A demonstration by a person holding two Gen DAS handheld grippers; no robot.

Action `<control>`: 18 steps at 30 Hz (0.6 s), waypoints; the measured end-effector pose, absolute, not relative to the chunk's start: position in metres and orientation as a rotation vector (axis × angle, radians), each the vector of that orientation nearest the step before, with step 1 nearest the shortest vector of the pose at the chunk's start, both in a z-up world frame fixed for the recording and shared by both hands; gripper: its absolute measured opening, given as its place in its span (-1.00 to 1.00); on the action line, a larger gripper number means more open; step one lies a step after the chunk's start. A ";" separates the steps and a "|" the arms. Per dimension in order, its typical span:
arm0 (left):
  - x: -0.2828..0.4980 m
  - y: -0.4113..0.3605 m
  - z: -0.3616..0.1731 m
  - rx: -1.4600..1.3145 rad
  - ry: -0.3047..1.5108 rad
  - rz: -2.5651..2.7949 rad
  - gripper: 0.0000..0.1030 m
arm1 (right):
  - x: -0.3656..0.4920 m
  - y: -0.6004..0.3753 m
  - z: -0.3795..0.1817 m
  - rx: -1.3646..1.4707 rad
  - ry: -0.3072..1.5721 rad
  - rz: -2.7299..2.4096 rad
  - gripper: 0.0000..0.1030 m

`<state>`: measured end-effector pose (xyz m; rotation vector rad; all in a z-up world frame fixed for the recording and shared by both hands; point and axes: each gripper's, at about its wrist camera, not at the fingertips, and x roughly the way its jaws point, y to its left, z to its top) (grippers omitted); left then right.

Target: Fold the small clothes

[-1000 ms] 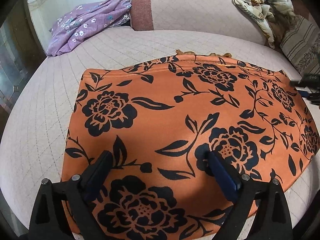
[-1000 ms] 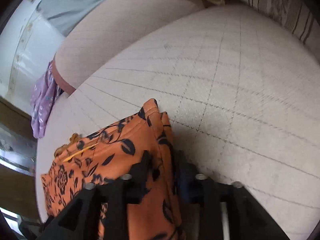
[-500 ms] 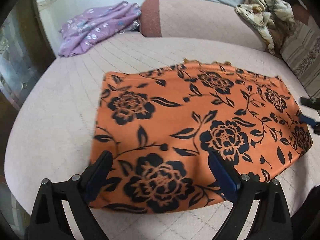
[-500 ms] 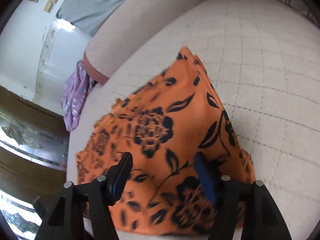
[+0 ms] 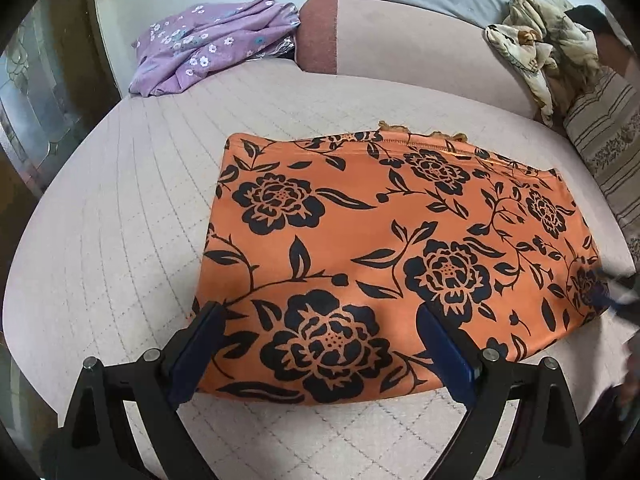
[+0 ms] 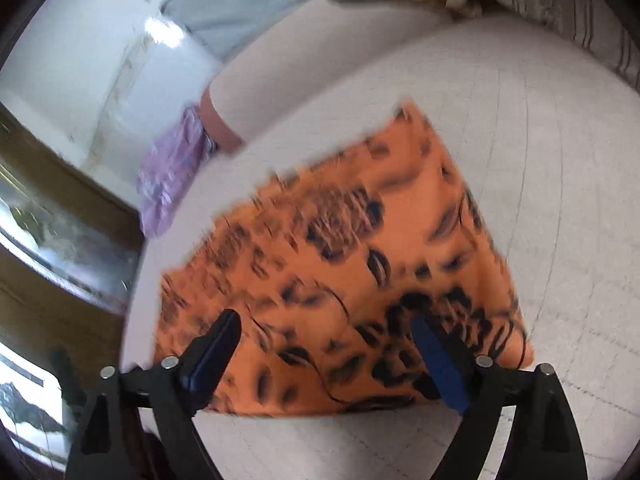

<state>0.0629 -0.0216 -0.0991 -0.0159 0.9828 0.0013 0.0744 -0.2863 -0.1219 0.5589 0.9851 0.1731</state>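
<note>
Covering most of the scene, a pale pink quilted mattress [image 5: 120, 208] holds an orange cloth printed with black flowers [image 5: 384, 248], folded flat at its centre. A crumpled purple floral garment [image 5: 212, 44] lies at the far edge. The left gripper [image 5: 320, 356] and right gripper [image 6: 324, 356] hover above the cloth's near edge, jaws spread wide, holding nothing.
</note>
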 end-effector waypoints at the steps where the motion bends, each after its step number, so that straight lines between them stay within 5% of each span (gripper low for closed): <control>1: 0.061 -0.022 -0.097 -0.002 0.976 -0.002 0.87 | 0.077 -0.289 -0.147 0.564 1.071 0.122 0.71; 8: 0.059 -0.011 -0.101 -0.027 0.976 0.017 0.87 | 0.064 -0.273 -0.124 0.564 0.938 0.149 0.72; 12: 0.063 -0.009 -0.139 0.061 1.094 0.054 0.87 | 0.058 -0.288 -0.141 0.589 0.966 0.148 0.72; 18: 0.053 -0.013 -0.128 0.085 1.025 0.049 0.87 | 0.065 -0.272 -0.142 0.541 0.977 0.136 0.74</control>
